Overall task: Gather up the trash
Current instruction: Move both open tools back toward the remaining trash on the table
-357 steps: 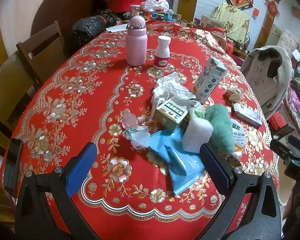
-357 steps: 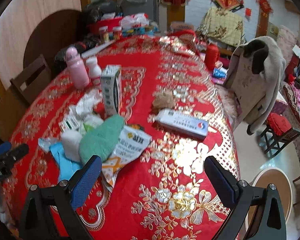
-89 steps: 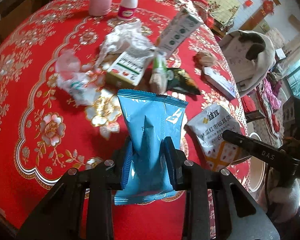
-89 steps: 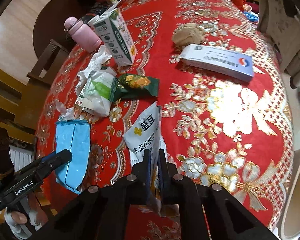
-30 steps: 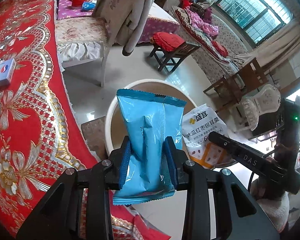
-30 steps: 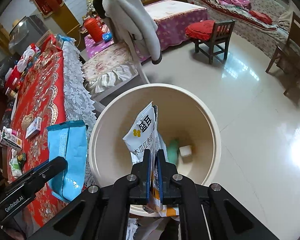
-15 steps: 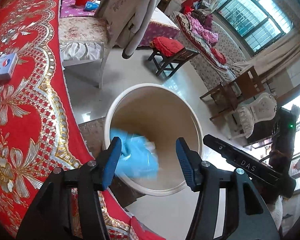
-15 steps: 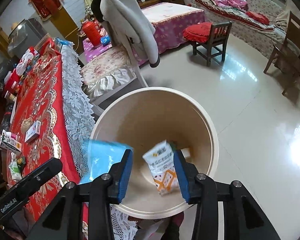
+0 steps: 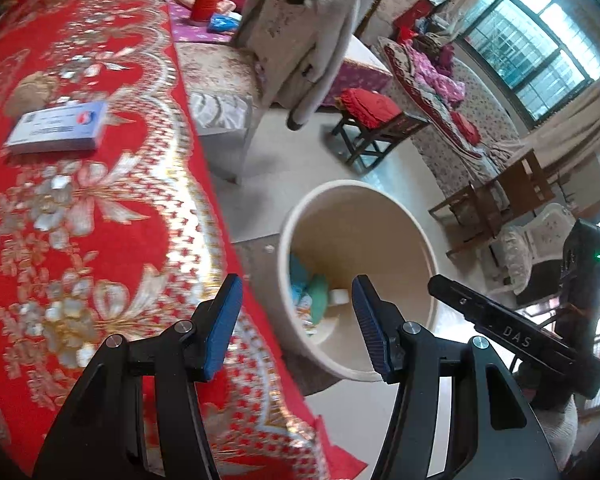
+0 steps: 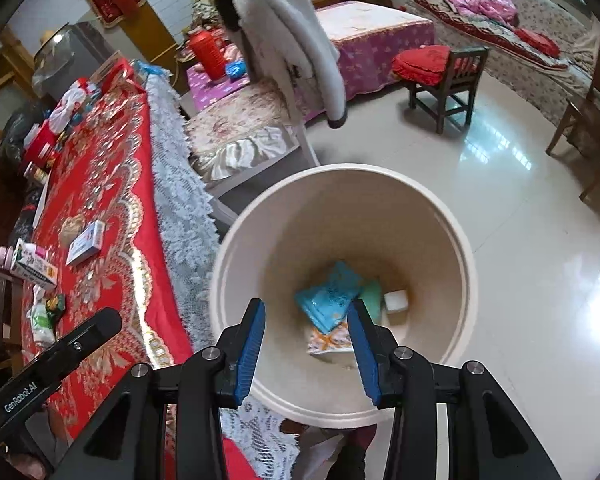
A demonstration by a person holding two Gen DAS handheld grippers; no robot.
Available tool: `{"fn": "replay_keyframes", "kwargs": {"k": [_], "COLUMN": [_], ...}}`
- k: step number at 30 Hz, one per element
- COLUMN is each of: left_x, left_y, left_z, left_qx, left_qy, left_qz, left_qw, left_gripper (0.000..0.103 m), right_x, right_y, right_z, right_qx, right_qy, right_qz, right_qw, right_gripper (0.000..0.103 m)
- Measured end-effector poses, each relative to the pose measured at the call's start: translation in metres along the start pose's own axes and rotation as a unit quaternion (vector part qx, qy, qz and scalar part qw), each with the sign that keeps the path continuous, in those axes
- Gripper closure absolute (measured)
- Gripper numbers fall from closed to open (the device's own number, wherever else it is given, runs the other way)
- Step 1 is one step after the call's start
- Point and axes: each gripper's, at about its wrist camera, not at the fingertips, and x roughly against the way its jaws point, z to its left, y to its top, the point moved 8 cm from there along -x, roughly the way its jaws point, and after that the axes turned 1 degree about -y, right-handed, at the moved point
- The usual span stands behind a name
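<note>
The tabletop (image 9: 100, 208) with its red cloth lay at nine o'clock from both claws, and the remaining litter sat there, toward its far end. The bin (image 10: 440, 216) stood on the floor beside the tabletop edge, with a blue wrapper (image 10: 330, 294) and a printed packet (image 10: 328, 340) at its bottom. The left claw (image 9: 296, 322), released and empty, hung partly over the cloth and so was judged nearer the litter. The right claw (image 10: 306, 342), also released and empty, hung directly over the bin.
</note>
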Motion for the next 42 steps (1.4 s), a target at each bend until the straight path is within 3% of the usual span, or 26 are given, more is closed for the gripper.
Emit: {"fn": "replay_keyframes", "kwargs": {"k": [14,19,28,35,42], "left_x": [0.054,0.075,0.114,0.148,0.186], "left_y": [-0.001,-0.006,-0.019,-0.042,-0.074], "left_z": [0.074,0.105,0.158,0.214,0.289], "left_qx": [0.047,0.071,0.110,0.152,0.221], "left_qy": [0.058,0.078,0.111,0.141,0.181], "left_qz": [-0.043,-0.056,-0.078,-0.088,-0.098], "left_qw": [0.9963,0.9928,0.9847,0.9743,0.9531], "left_gripper": [0.048,0.048,0.048,0.048,0.048], "right_x": [-0.014,-0.021,-0.035,-0.048,-0.064], "right_y": [0.002,-0.002,-0.017,-0.034,-0.054], "right_z": [0.097,0.134,0.202,0.253,0.298], "right_qx": [0.074,0.103,0.158,0.197,0.231], "right_qy": [0.043,0.059,0.090,0.112,0.125], "right_qz": [0.009,0.016,0.035,0.055,0.077], "right_qw": [0.996,0.993,0.983,0.972,0.962], "right_gripper": [0.059,0.052,0.050,0.050,0.046]}}
